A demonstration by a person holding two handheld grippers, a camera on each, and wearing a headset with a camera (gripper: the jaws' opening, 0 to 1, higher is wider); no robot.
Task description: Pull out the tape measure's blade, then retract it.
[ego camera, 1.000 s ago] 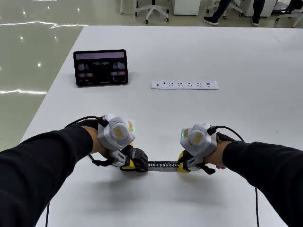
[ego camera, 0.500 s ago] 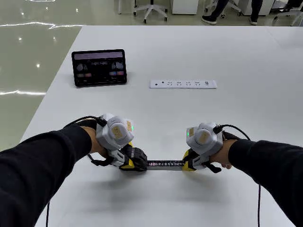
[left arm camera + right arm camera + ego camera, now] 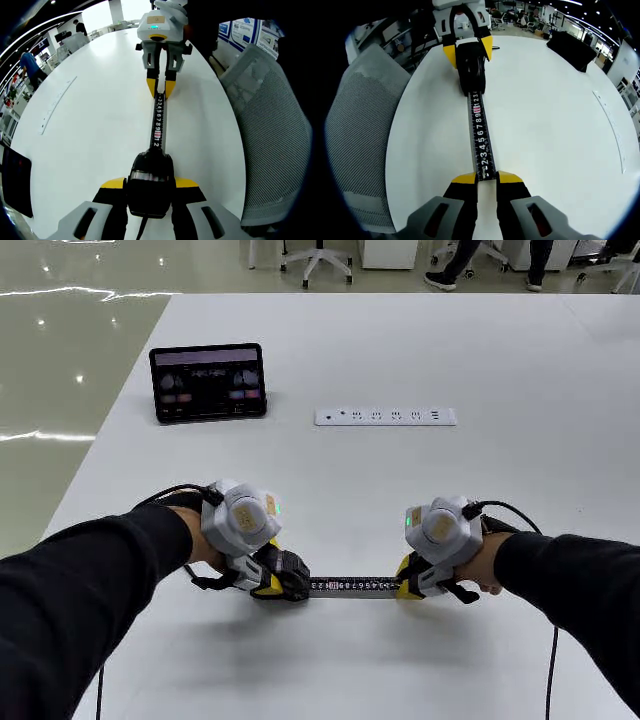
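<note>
White table [image 3: 420, 350], bare and matte, runs up the head view. Glossy pale floor [image 3: 60, 350] at left, chair legs [image 3: 318, 260] along the top edge. Tablet [image 3: 208, 381] stands upper left, power strip [image 3: 385, 417] centre. Low centre: my left gripper [image 3: 272, 583] is clamped on the black tape case [image 3: 290, 573]. My right gripper [image 3: 408, 588] pinches the blade [image 3: 352, 586] tip, jaws nearly closed. Blade runs straight between them. Grey mesh chair [image 3: 270, 125] at right of the left gripper view.
</note>
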